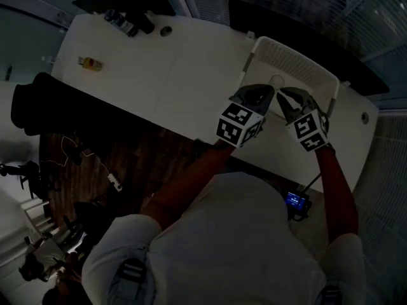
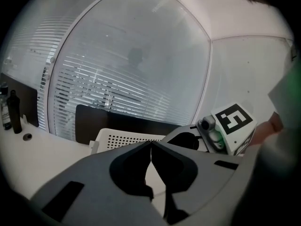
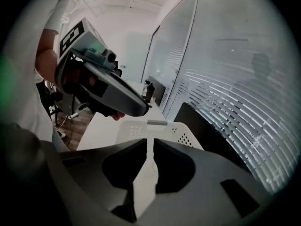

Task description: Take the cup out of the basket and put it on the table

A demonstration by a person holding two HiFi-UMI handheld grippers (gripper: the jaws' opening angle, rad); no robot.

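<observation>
one white basket sits upper right on one table, with one cup inside. two grippers hover at its near rim: left gripper jaws touching, empty; right gripper jaws a sliver apart, empty.

The basket is white, its walls patterned with rows of small holes. The cup inside it looks pale white too, as does the table beneath. Just in front of the basket, the left gripper and right gripper are grey, their cubes marked with black squares on white; far left of the basket lies a small yellow object.
</observation>
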